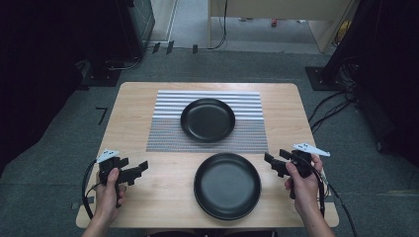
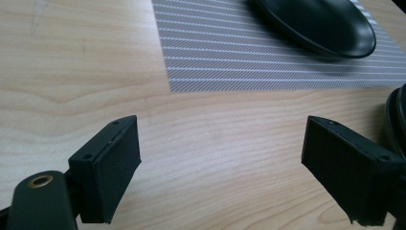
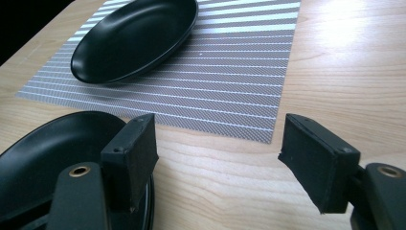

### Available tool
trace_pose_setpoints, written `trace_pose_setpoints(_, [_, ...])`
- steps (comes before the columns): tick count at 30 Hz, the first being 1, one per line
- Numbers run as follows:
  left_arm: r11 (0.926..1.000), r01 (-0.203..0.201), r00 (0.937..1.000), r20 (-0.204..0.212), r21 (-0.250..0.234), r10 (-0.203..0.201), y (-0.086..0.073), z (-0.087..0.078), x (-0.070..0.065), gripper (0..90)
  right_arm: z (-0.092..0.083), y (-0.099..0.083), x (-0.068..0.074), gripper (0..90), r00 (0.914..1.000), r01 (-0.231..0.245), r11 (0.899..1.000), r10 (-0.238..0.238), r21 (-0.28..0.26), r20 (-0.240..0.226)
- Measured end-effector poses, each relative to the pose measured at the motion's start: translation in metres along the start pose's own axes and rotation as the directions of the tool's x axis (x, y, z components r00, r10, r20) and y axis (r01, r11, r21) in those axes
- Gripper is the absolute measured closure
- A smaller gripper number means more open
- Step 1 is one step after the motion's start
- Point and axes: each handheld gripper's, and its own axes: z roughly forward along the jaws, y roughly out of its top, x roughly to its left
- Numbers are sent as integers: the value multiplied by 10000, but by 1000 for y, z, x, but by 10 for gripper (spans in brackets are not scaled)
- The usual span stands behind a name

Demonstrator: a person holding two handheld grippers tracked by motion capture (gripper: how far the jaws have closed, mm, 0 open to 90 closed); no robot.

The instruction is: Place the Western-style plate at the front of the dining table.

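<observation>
On the far left, the left gripper sits low over the near-left part of the worktop, held in the person's left hand, its tip pointing right toward the near plate. Its jaws stand released, wide apart, with only bare wood between them in the left gripper view; the near plate's rim just peeks in at the right edge there, beyond the right-hand jaw and apart from it.

Moving to the middle, the near plate, black and round, lies flat on the bare worktop by the near edge, between the two grippers and touched by neither. Behind it, the far plate rests on the striped grey placemat, well apart from both grippers.

Over on the right, the right gripper is held in the right hand, tip aimed left at the near plate and just beside its rim. Its jaws are released too, gaping with nothing between them; in the right gripper view the near plate lies beside and below the left-hand jaw, outside the gap.
</observation>
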Motion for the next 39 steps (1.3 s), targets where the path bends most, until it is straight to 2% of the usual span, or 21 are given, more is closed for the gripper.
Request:
trace_pose_setpoints(12, [9991,411,9984,-406,139,-405,-23,-9,21,131,-17,-17,-21,283,9995,-72,9999,75,-84,320])
trace_pose_setpoints(21, [9987,470,9963,-724,186,-455,-33,-17,30,132,-28,-33,-41,285,9972,-268,9996,264,42,703])
trace_pose_setpoints(25, [9986,480,9947,-923,203,-459,-38,-21,35,132,-34,-41,-49,284,9951,-302,9995,289,121,942])
trace_pose_setpoints(33, [9996,247,9884,-1506,161,-219,-48,-28,44,133,-45,-57,-68,285,9887,-570,9980,526,277,1403])
trace_pose_setpoints(39, [9999,114,9853,-1703,73,-100,-53,-33,47,134,-50,-66,-75,285,9859,-900,9952,837,374,1447])
